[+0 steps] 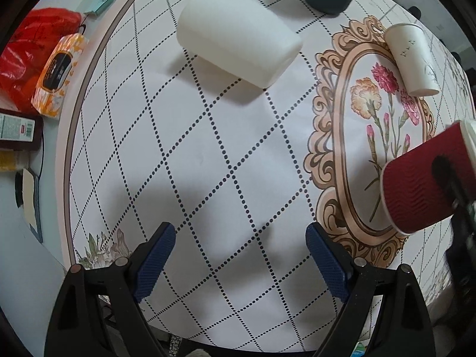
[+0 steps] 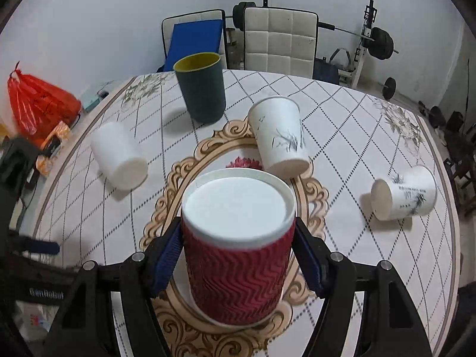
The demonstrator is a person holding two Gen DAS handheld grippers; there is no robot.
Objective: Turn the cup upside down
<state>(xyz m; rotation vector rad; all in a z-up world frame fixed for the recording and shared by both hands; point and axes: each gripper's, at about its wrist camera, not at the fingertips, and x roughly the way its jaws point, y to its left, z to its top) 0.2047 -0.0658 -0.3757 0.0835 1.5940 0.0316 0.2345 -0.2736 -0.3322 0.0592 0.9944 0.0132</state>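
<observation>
The right gripper (image 2: 238, 255) clamps the red ribbed cup (image 2: 236, 270), white base up, above the tabletop (image 2: 342, 136) medallion, ringed by a white cup (image 2: 119, 154), dark green cup (image 2: 202, 89) and two printed cups (image 2: 279, 136). The left gripper (image 1: 241, 255), spread wide with nothing between its pads, shows only in the left view, as does an orange packet (image 1: 58, 74) beside the tabletop.

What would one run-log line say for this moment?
right gripper: shut on red cup, base up | left gripper: open, empty | table
</observation>
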